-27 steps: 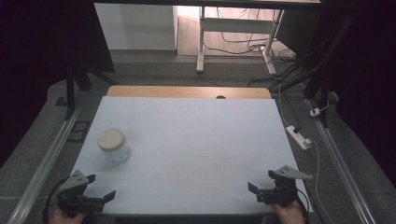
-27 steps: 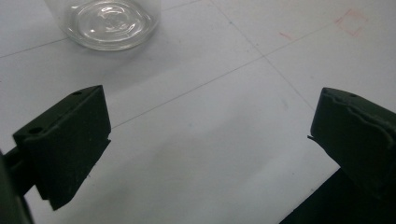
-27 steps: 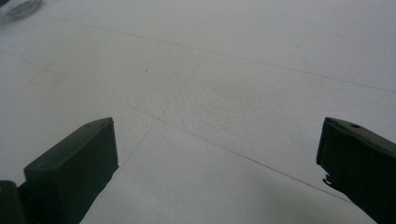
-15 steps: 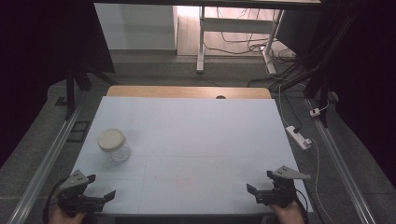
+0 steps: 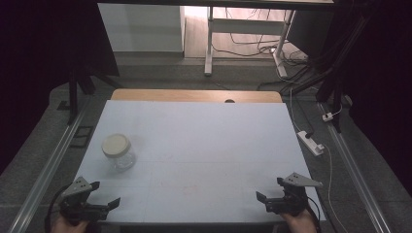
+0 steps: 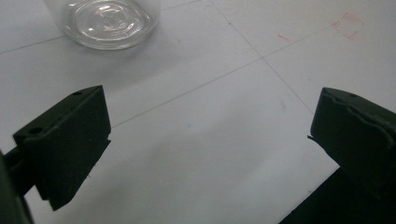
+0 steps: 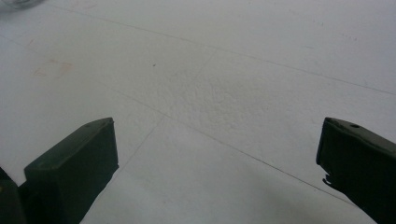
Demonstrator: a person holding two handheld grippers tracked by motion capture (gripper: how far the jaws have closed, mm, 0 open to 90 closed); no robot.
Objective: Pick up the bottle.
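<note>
Looking down from the high view, the lidded jar (image 5: pixel 118 151) stands untouched on the left of the white table (image 5: pixel 204 145), so the work seems barely begun. The left gripper (image 5: pixel 104 199) and right gripper (image 5: pixel 268 198) wait at the near edge. In the left gripper view the jaws gape, jar base (image 6: pixel 105 21) ahead. In the right gripper view the jaws also stand wide over bare table.

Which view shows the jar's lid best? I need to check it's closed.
The high view: the jar stands whole on the table, its pale lid seen from above. The left gripper view catches its clear lower part at the top edge; the right gripper view a blurred sliver at its top-left corner.
</note>
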